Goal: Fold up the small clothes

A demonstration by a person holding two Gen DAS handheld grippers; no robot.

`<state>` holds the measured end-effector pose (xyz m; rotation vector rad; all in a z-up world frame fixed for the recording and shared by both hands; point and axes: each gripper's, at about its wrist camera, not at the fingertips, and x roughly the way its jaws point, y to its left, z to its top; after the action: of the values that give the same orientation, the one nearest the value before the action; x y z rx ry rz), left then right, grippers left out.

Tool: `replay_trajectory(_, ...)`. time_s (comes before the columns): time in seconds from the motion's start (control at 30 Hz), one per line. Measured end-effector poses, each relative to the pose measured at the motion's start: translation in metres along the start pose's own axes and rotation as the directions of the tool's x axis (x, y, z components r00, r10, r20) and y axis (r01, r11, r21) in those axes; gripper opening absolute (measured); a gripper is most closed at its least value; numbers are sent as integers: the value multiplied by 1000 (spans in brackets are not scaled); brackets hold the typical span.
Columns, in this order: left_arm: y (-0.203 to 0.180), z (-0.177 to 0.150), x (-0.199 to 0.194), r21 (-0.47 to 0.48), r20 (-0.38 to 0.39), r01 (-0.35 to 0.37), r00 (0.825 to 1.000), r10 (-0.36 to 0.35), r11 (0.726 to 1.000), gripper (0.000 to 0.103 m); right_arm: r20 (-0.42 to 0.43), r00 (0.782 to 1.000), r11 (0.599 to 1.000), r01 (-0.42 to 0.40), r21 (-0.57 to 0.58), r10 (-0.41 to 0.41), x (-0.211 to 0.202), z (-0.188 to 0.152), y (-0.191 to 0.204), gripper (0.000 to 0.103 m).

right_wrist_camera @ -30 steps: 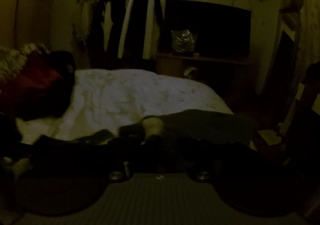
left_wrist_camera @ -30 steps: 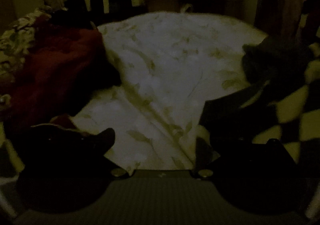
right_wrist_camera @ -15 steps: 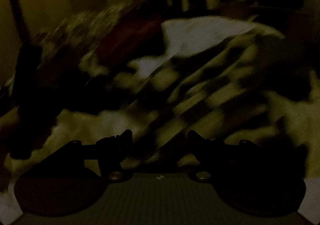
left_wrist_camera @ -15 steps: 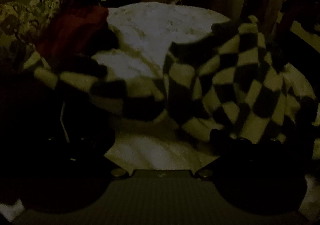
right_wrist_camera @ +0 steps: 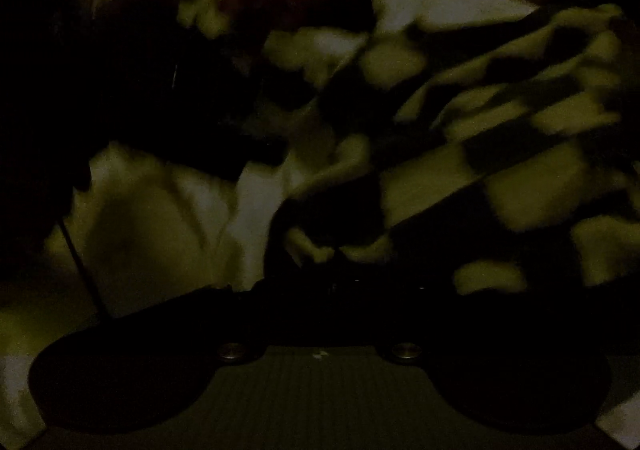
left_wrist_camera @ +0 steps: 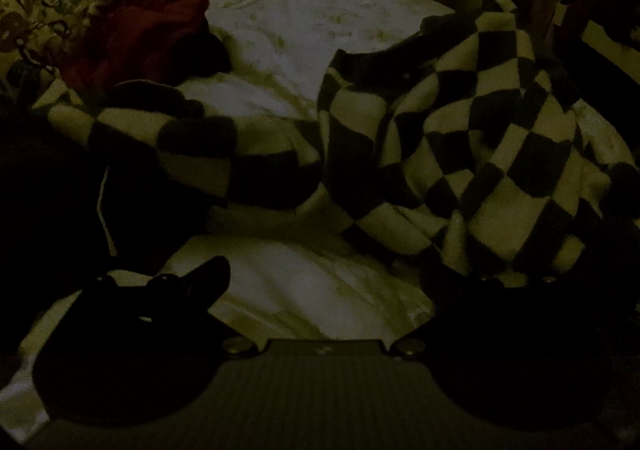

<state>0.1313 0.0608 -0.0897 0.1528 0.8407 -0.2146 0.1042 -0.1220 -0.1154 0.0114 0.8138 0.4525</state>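
Now fuzzy checkered garment point(left_wrist_camera: 460, 138) rumpled on floral sheet point(left_wrist_camera: 304, 30)

Cloth: checkered garment point(right_wrist_camera: 500, 154), blurred, fills the right side.
Gripper: right gripper point(right_wrist_camera: 320, 286), dark, fingers together on cloth.
Bed: pale sheet point(right_wrist_camera: 160, 210).

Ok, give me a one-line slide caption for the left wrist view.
Dim bedroom: open left gripper above a floral bedsheet, facing a crumpled checkered garment, red clothing behind.
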Motion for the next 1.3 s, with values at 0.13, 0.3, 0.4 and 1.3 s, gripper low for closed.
replay_trajectory(0.13,-1,1,6,0,1,31,1000,-31,1000,103,151,985,996,81,48,-88,-71,23,-44,4)
replay_trajectory(0.3,-21,4,15,36,-15,96,995,-95,995,100,216,901,926,371,65,-376,-132,53,-120,5)
replay_trajectory(0.4,-38,4,21,90,-27,109,994,-107,990,98,193,842,864,489,120,-503,-145,60,-172,5)
replay_trajectory(1.3,-53,28,111,-16,-134,193,972,-193,981,34,68,989,910,149,-387,-133,-62,-18,-2,96)
